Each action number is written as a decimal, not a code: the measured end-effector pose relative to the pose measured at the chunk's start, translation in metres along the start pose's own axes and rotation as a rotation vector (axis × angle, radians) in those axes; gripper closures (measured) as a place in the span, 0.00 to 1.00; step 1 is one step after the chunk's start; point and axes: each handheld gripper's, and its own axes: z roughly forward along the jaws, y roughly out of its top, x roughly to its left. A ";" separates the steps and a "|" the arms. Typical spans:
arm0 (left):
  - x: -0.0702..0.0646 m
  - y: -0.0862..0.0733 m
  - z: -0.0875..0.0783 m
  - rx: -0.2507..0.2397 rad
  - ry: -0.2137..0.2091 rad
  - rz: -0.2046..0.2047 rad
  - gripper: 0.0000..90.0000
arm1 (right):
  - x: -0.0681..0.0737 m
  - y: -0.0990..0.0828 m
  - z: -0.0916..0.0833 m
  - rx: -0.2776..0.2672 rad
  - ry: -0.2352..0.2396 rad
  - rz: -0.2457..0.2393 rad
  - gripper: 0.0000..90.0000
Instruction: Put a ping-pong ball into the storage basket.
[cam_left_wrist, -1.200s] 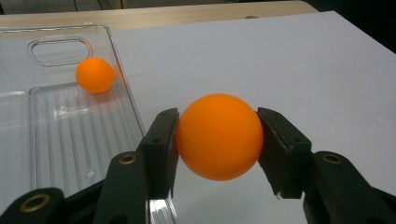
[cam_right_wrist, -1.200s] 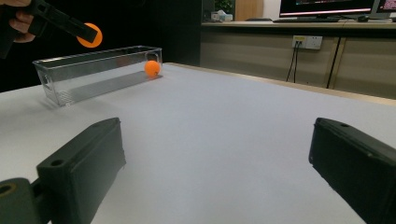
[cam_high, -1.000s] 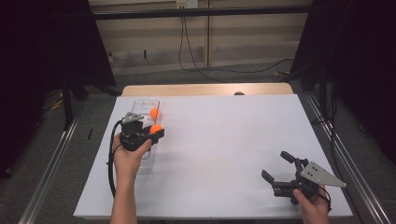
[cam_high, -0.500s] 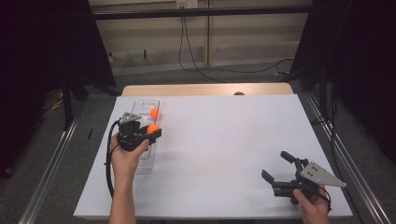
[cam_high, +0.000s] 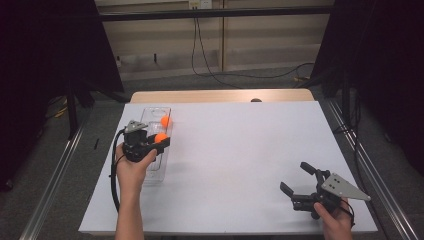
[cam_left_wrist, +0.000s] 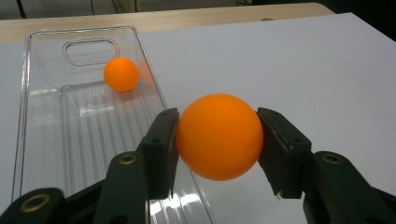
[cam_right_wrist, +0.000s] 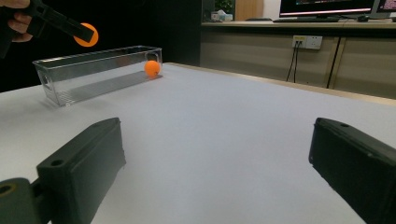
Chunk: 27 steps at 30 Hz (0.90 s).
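A wall socket (cam_right_wrist: 307, 42) with hanging cables (cam_high: 200, 55) sits behind the white table (cam_high: 240, 150).

The left gripper (cam_high: 161, 141) with its clamped orange ball (cam_high: 160, 138) has drifted slightly toward the far end of the clear tray (cam_high: 155, 176), nearer the second ball (cam_high: 166, 121).

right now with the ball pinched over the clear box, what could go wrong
The left gripper holds the orange ball by its smooth round sides alone, so it might squirt out of the fingers. It hangs near the clear box's right wall, so a release here may land it on the table and let it roll. A drop could also knock the second ball inside.
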 end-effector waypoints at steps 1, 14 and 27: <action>0.000 0.000 0.000 -0.002 0.001 0.000 0.56 | 0.000 0.000 0.000 -0.001 0.000 -0.002 0.03; 0.004 -0.002 -0.001 0.000 0.019 -0.001 0.56 | 0.000 0.000 0.000 -0.001 0.000 0.001 0.03; 0.010 -0.005 -0.001 -0.004 0.042 -0.007 0.56 | 0.000 0.000 0.000 0.000 -0.001 0.001 0.03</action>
